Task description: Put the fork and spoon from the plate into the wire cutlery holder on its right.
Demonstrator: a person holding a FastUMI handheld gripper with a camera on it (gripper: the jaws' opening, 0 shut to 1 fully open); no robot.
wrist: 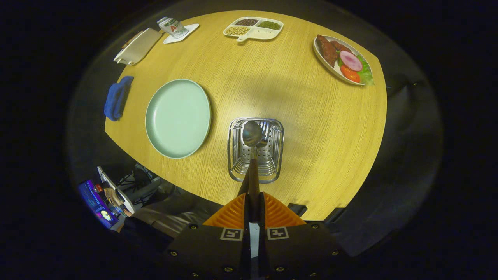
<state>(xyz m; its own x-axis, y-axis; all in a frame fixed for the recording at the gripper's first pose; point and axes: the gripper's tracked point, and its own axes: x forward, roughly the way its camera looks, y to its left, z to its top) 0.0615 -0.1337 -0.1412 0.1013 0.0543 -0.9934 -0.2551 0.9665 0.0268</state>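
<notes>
Tool (253,202) fingers are pressed together on the spoon (252,134) handle, clamping it; the handle runs forward from between them, and the bowl hangs over the holder (237,155), just ahead of the fingers. Bowl sits above the holder's mouth, toward its far side; whether it has dropped below the rim I cannot tell.

Holder stands on the table (303,116), just right of the plate (177,118). Plate is bare. Something dark and thin lies inside the holder beside the spoon bowl, possibly the fork, but it is too hidden to say. Judgement: spoon placement is the step in hand, and likely the last.

Risks from here:
- Release too high: spoon drops, strikes the wire base and bounces or tips out over the rim.
- Bowl leads and the handle trails toward the tool; if let go at a shallow angle, the handle may rest across the near rim and lever the spoon out onto the table.
- Holder looks light, so a push from the spoon against its far wall could slide or tip it.
- Fingers opening unevenly could drag the handle sideways toward the plate.

Beyond the holder, well apart: divided dish (255,28), food plate (342,58), blue cloth (116,97). None is in the way.
</notes>
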